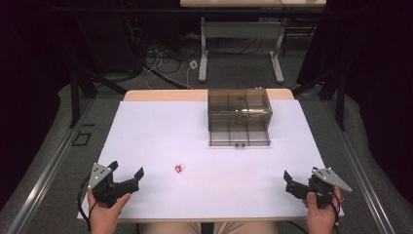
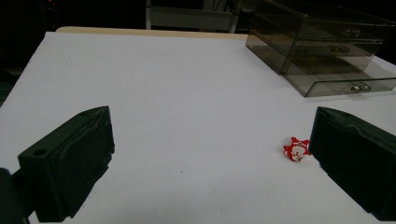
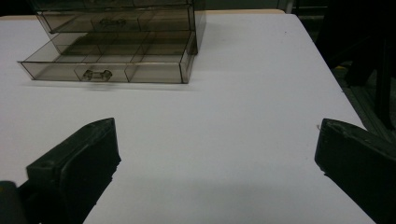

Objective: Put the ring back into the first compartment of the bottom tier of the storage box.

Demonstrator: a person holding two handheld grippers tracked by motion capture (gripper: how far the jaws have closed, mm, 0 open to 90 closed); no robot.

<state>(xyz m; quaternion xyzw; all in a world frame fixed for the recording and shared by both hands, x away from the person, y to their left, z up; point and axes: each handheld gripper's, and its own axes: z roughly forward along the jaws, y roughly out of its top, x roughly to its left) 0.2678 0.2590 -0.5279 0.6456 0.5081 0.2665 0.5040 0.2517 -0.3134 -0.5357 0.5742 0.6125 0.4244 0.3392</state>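
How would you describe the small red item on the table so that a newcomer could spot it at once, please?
Start at the smoky clear drawer box at the far side of the white table, its bottom drawer pulled out. Come toward the near edge and a little left: the small red and white figure lies alone there, the sole bright thing on the white.

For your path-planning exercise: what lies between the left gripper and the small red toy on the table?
Nothing: the high view shows bare white table between the open left gripper and the small red toy.
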